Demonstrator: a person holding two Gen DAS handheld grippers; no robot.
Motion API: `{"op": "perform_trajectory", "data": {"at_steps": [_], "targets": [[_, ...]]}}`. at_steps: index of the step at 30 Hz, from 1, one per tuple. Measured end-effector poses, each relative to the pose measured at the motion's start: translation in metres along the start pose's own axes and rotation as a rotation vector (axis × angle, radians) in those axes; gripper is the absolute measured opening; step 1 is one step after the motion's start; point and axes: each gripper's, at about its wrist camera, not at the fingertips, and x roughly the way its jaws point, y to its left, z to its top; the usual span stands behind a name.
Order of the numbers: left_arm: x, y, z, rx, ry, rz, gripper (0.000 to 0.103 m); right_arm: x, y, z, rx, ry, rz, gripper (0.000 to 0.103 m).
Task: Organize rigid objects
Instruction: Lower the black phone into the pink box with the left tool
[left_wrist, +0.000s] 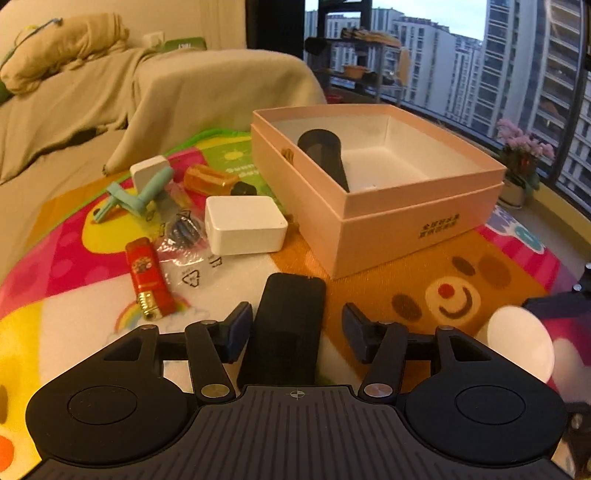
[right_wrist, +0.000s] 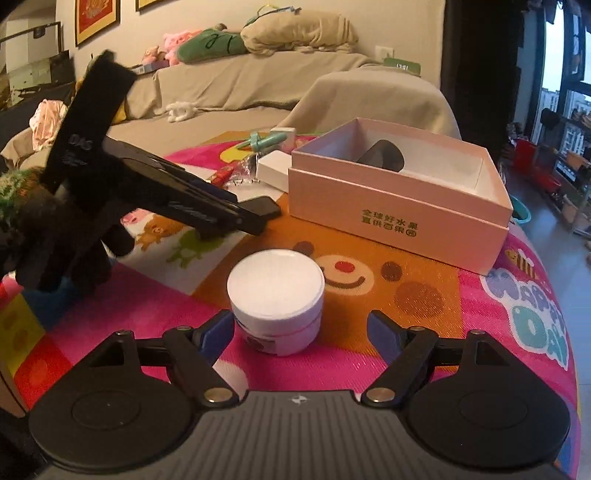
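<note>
Both jaws spread: left around black block (left_wrist: 284, 328), right around white jar (right_wrist: 276, 299); pink box (left_wrist: 388, 229) holds black scoop (left_wrist: 325, 155).

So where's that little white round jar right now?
The white jar stands on the colourful mat, between the open fingers of the right hand-held gripper, in front of the pink box.

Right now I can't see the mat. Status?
Left gripper open around black block. Right gripper open around white jar. Pink box holds one black object. Path clear.
</note>
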Motion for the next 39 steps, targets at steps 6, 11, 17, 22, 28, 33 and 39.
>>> {"op": "perform_trajectory", "data": {"at_steps": [6,11,17,22,28,33,39], "targets": [[-0.001,-0.005,0.0,-0.006,0.004,0.026,0.055,0.0,0.002,0.007,-0.006,-0.023,0.023,0.065],[-0.004,-0.007,0.0,-0.012,0.006,0.028,0.043,0.002,0.008,0.01,-0.028,-0.018,0.043,0.054],[-0.019,-0.023,-0.011,0.006,0.02,0.027,0.043,-0.008,0.0,0.009,-0.012,-0.018,0.029,0.054],[-0.038,-0.047,-0.023,0.044,0.038,0.0,0.043,-0.023,-0.013,0.005,0.002,-0.035,-0.015,0.054],[-0.066,-0.082,-0.023,0.124,0.034,-0.012,0.043,-0.05,-0.027,-0.002,0.024,-0.09,-0.046,0.054],[-0.081,-0.108,-0.002,0.16,0.02,-0.081,0.043,-0.076,-0.034,-0.012,0.025,-0.167,-0.055,0.054],[-0.059,-0.109,0.077,0.073,-0.071,-0.152,0.043,-0.081,-0.046,-0.022,0.042,-0.211,-0.082,0.054]]}}
